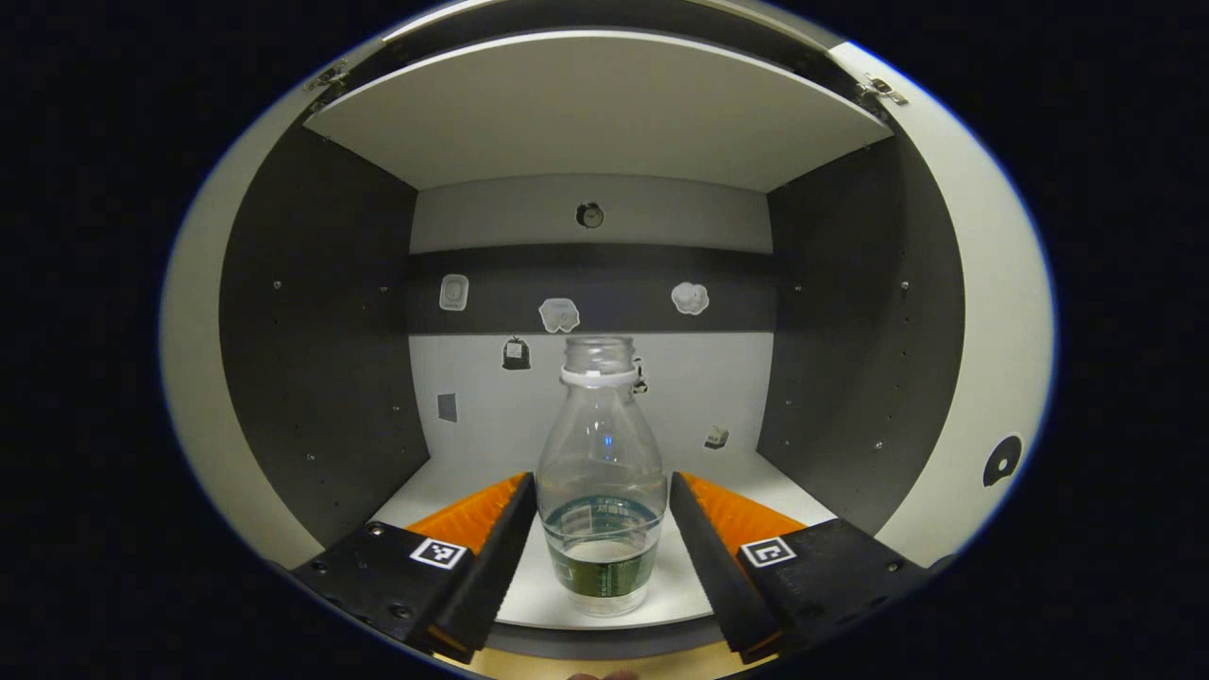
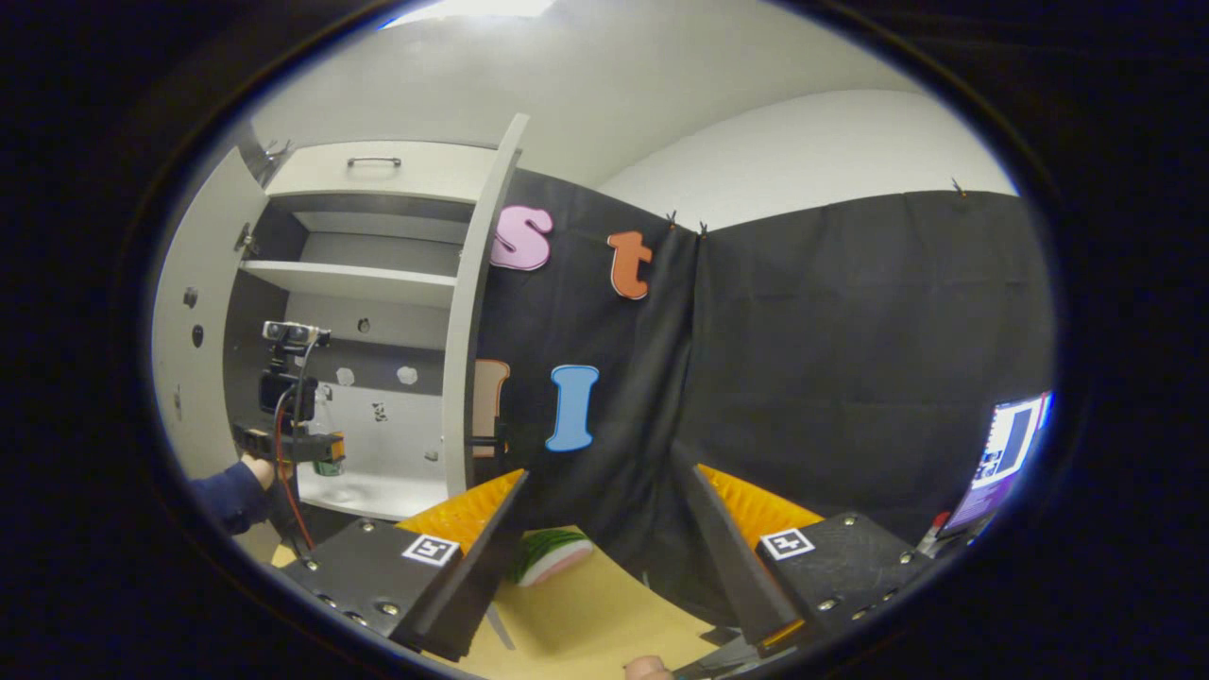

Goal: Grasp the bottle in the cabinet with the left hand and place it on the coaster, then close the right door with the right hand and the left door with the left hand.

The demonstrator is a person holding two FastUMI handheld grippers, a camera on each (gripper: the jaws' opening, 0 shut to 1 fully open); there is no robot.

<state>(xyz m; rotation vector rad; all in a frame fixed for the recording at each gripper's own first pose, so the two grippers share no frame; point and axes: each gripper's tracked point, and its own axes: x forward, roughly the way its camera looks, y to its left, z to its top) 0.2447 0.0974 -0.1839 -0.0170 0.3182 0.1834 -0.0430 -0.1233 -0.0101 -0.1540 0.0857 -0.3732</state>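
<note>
While it stands upright on the cabinet's bottom shelf [image 1: 444, 482], the bottle [image 1: 601, 477] sits right between the left gripper [image 1: 602, 552] fingers in the left gripper view, one finger [image 1: 491, 557] at its 9 o'clock, the other at 3 o'clock. Jaws spread, a thin gap showing on each side of the bottle, not pressing it. Bottle is clear, capless, white ring at the neck, green label band low down, a little liquid at the bottom. Cabinet [image 1: 316, 378] has dark side walls; an upper shelf [image 1: 595, 113] spans 12 o'clock, small stickers dot the back wall [image 1: 699, 387]. Left door [image 1: 194, 378] is swung open at 9 o'clock, right door [image 1: 1001, 359] open at 3 o'clock.

In the right gripper view, the right gripper [image 2: 595, 557] has jaws spread wide, holding nothing, over the tan table [image 2: 586, 614]. A watermelon-slice coaster [image 2: 553, 555] lies on the table just inside the left finger, at about 10 o'clock from the gripper's middle. Far off at 9 o'clock the open cabinet shows, with a hand [image 2: 257, 469] in a dark blue sleeve [image 2: 227, 496] holding the left gripper into it; the bottle there is mostly hidden. Black cloth wall [image 2: 850, 378] behind, a lit screen [image 2: 1006, 453] at 3 o'clock.
</note>
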